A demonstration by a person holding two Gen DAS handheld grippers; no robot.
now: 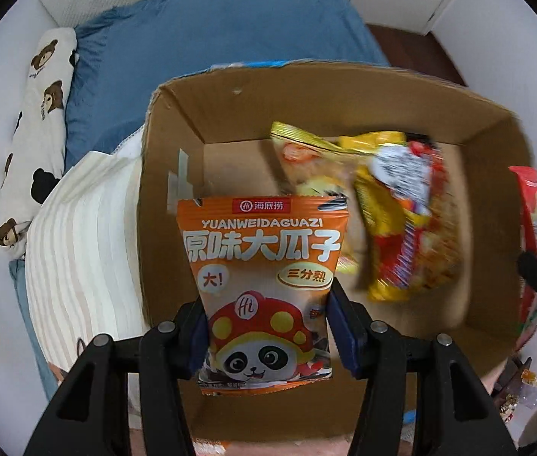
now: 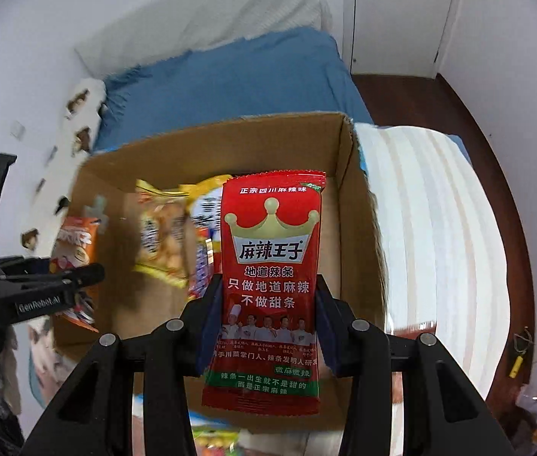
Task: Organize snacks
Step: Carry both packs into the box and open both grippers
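I have my left gripper point(image 1: 266, 326) clenched on a glossy orange pouch point(image 1: 264, 285) above the brown cardboard box point(image 1: 177, 121). My right gripper point(image 2: 264, 319) grips a slick red packet point(image 2: 270, 285) over the same box. Crinkly yellow bags point(image 1: 394, 209) lie inside. Only the right view shows the wooden floor point(image 2: 496, 174).

Left gripper point(image 1: 266, 326) points straight down, pads pinched inward on a load. Right gripper point(image 2: 266, 326) tilts steeply toward 12 o'clock, likewise clamped.
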